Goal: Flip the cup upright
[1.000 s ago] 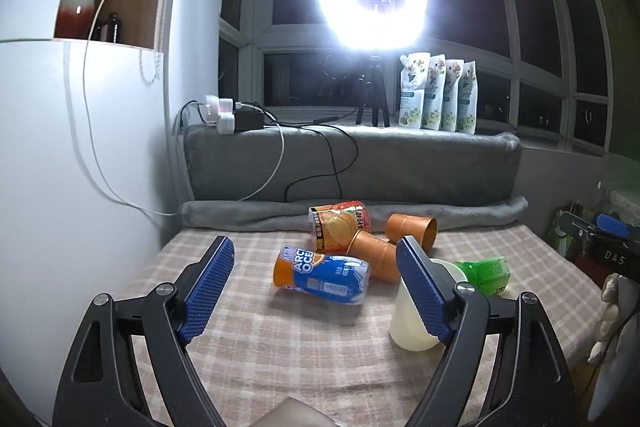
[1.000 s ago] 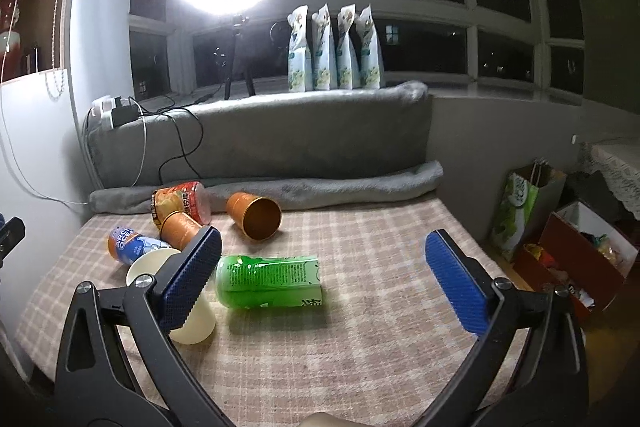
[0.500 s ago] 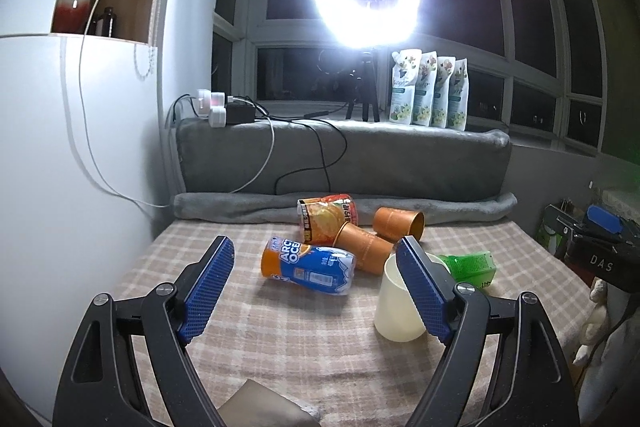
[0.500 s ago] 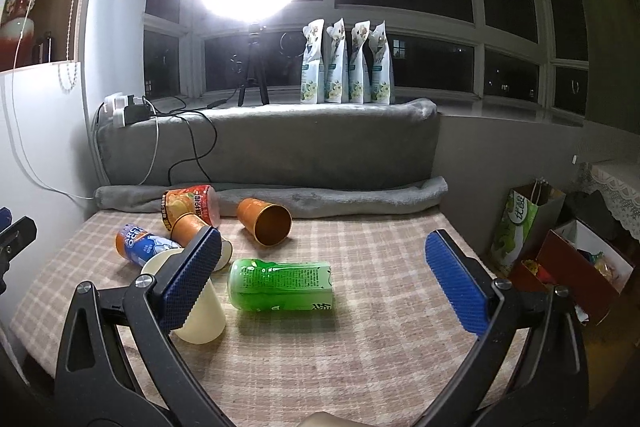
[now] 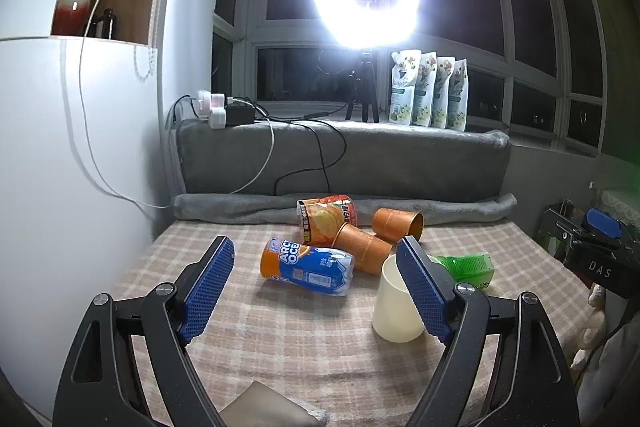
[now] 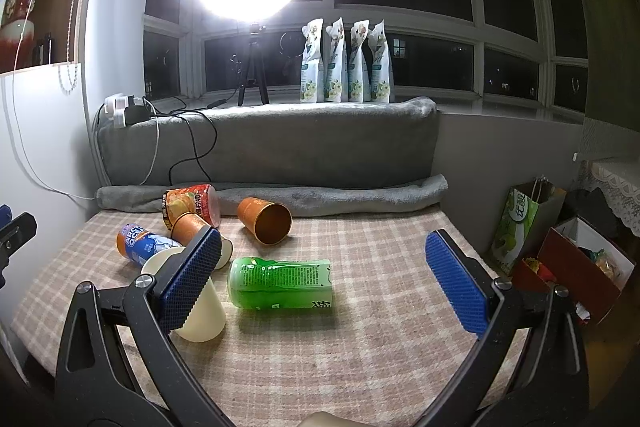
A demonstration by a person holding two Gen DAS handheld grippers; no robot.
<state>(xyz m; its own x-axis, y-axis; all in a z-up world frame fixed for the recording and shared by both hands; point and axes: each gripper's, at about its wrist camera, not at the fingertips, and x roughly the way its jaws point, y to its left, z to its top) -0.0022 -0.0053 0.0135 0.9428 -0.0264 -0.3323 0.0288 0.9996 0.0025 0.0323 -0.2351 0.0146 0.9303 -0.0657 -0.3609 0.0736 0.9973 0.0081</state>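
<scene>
The cream cup stood upright, mouth up, on the checked cloth, near and left of the green bottle. Both the left gripper and right gripper were spread wide, holding nothing. A blue pad hid the cup's right side; in the right view another pad covered most of it.

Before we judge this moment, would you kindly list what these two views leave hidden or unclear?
- Cream plastic cup: its right side is hidden by the left gripper finger in the left wrist view; its middle by the right gripper finger in the right wrist view.
- Green plastic bottle: partly hidden behind the same finger in the left wrist view.
- Small print on the blue-and-orange bottle: too small to read.
</scene>
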